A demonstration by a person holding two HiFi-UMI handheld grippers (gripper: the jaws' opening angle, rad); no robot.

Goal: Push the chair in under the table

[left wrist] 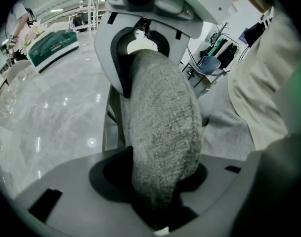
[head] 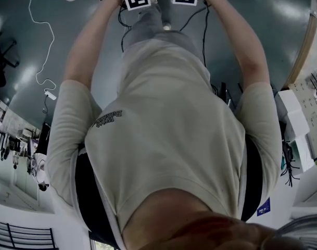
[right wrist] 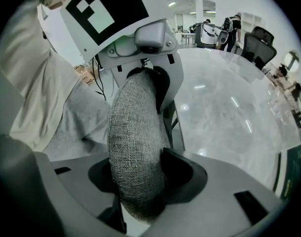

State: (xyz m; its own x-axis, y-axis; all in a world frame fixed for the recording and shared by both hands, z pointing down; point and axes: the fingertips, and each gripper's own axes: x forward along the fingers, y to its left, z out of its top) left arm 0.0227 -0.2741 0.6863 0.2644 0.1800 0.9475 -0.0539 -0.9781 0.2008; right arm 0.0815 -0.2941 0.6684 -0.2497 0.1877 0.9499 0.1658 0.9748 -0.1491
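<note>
Left gripper view: left gripper [left wrist: 160, 186] fingers clamp grey woven-fabric padded chair back [left wrist: 162, 107].
Right gripper view: right gripper [right wrist: 138, 181] fingers squeeze it too.
Handling: soft, squashy cushion; grip top edge between fingers.

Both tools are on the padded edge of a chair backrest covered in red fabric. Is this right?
Not quite. The backrest fabric is grey, not red, as the left gripper view shows. The left tool and the right tool are indeed on its padded edge.

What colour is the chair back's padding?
The chair back is grey woven fabric, clearest in the right gripper view.
</note>
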